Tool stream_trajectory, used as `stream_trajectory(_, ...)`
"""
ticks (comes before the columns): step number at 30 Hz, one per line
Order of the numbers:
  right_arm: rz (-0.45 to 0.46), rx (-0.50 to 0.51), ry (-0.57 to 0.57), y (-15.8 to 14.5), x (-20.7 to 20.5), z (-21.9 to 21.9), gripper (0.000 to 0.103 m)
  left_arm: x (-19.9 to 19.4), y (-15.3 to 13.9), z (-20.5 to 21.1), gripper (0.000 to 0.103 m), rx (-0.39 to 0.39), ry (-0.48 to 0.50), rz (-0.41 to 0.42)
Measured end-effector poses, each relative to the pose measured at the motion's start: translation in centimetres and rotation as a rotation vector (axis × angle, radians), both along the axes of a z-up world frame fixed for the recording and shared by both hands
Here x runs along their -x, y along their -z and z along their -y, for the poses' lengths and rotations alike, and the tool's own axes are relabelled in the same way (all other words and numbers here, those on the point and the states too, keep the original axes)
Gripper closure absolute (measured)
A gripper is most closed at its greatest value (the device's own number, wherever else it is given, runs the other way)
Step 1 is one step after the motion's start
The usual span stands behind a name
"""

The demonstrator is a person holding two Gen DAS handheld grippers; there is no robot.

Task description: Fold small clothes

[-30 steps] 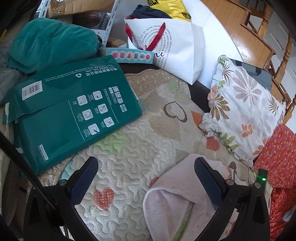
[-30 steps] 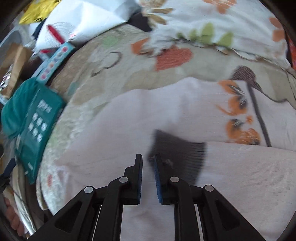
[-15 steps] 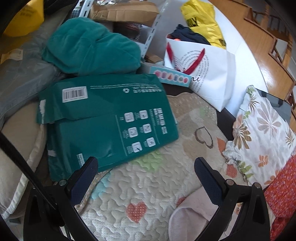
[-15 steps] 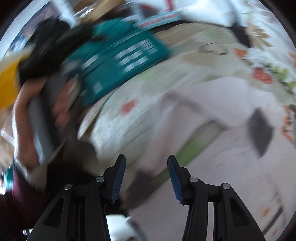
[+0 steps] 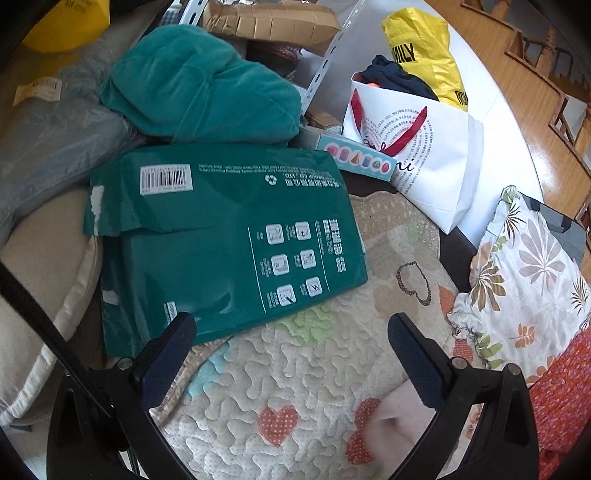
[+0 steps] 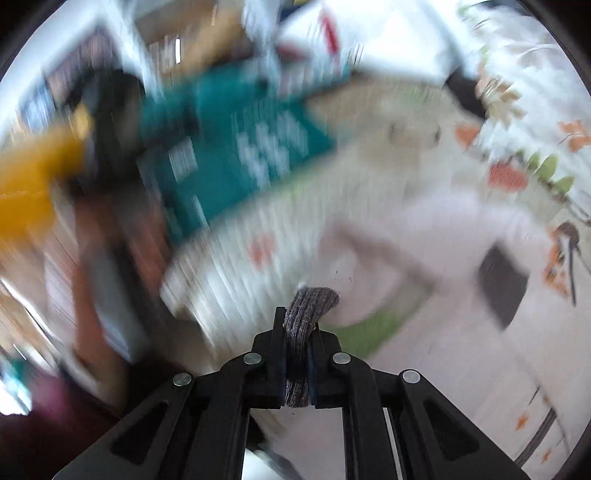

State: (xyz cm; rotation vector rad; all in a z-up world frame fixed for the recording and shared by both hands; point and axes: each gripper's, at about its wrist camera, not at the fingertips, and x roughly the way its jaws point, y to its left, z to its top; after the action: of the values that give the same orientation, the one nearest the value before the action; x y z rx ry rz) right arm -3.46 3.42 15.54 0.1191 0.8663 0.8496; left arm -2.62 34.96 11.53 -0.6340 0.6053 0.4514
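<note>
My right gripper point(image 6: 298, 354) is clamped on a grey ribbed knit cuff point(image 6: 308, 314), its jaws having just closed in on it; the fabric bunches up between the pads and pokes out past the tips. The cuff belongs to the pale pink garment point(image 6: 436, 236) that lies spread on the quilted mat point(image 5: 303, 373), with a dark square patch point(image 6: 504, 286) and a green band point(image 6: 373, 328) showing on it. That view is heavily smeared, so finer detail is lost.

My left gripper point(image 5: 291, 354) hangs over the mat with its jaws spread wide and nothing between them. A corner of the pink garment peeks in just by its right finger.

The mat is cream with stitched squiggles and heart patches in orange, green and blue. On its far left edge lies a green plastic package point(image 5: 221, 240), upside down to me, with a white barcode label, a recycling mark, "CO. LTD" and six small square pictograms; the rest of its print is too small for me to read. Behind it sits a teal plush bundle point(image 5: 199, 85) and a cardboard box point(image 5: 269, 18). Further right stands a white paper bag point(image 5: 439, 166) with red handles and a heart made of tiny text, dark clothes inside it, and a yellow plastic bag point(image 5: 424, 48) lettered "MILY". A floral pillow point(image 5: 524, 280) rests at the right.
</note>
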Motion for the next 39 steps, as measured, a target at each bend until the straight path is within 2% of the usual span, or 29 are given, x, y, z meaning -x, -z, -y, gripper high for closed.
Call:
stream_trajectory(2, 0.03, -0.178, 0.07, -4.7, -0.6, 4.7, 0.094, -0.3, 0.0, 0.6, 0.0, -0.003, 0.023, -0.006)
stream_trajectory(4, 0.05, -0.291, 0.15, -7.7, -0.8, 9.5, 0.094, -0.7, -0.1, 1.6, 0.0, -0.024, 0.052, -0.011)
stream_trajectory(7, 0.05, -0.32, 0.284, -8.9, -1.2, 15.7, 0.094, -1.4, -0.2, 3.3, 0.0, -0.054, 0.102, -0.016)
stream_trajectory(9, 0.029, -0.267, 0.41, -7.9, -0.9, 20.6, 0.094, -1.9, -0.3, 4.5, 0.0, -0.07, 0.138, -0.024)
stream_trajectory(12, -0.087, -0.148, 0.593, -3.2, -1.2, 28.0, 0.091, -2.6, -0.2, 6.7, 0.0, -0.104, 0.193, -0.041)
stream_trajectory(13, -0.11, -0.08, 0.654, -1.9, -1.6, 29.4, 0.091, -2.9, -0.1, 7.4, 0.0, -0.116, 0.21, -0.045)
stream_trajectory(15, -0.171, 0.153, 0.84, 1.5, -1.8, 32.9, 0.086, -3.3, -0.1, 9.0, 0.0, -0.139, 0.245, -0.052)
stream_trajectory(16, -0.196, 0.217, 0.894, 2.6, -1.5, 34.3, 0.083, -3.5, -0.1, 9.8, 0.0, -0.148, 0.261, -0.053)
stream_trajectory(18, -0.202, 0.204, 0.911, 3.6, -0.8, 35.7, 0.083, -3.9, 0.0, 11.4, 0.0, -0.169, 0.292, -0.056)
stream_trajectory(20, -0.176, 0.186, 0.873, 3.5, -0.6, 35.2, 0.072, -4.4, 0.2, 13.2, 0.0, -0.193, 0.332, -0.066)
stream_trajectory(22, -0.135, 0.223, 0.828, 3.1, -1.3, 33.1, 0.065, -5.0, 0.5, 14.6, 0.0, -0.21, 0.367, -0.08)
stream_trajectory(25, -0.088, 0.278, 0.673, 2.9, -2.9, 28.2, 0.06, -5.8, 1.0, 16.9, 0.0, -0.231, 0.425, -0.104)
stream_trajectory(28, -0.095, 0.314, 0.499, 4.7, -4.3, 22.7, 0.053, -6.6, 1.8, 19.0, 0.0, -0.247, 0.481, -0.13)
stream_trajectory(29, -0.101, 0.339, 0.439, 5.5, -4.7, 20.6, 0.053, -6.9, 2.2, 19.8, 0.0, -0.251, 0.505, -0.145)
stream_trajectory(33, -0.076, 0.461, 0.322, 8.6, -6.0, 14.6, 0.053, -7.8, 3.2, 21.8, 0.0, -0.272, 0.564, -0.196)
stream_trajectory(36, -0.068, 0.495, 0.287, 10.0, -7.3, 12.1, 0.053, -8.1, 3.4, 22.2, 0.0, -0.256, 0.58, -0.205)
stream_trajectory(39, -0.019, 0.621, 0.279, 11.1, -8.9, 10.4, 0.054, -8.2, 3.4, 22.0, 0.0, -0.243, 0.581, -0.207)
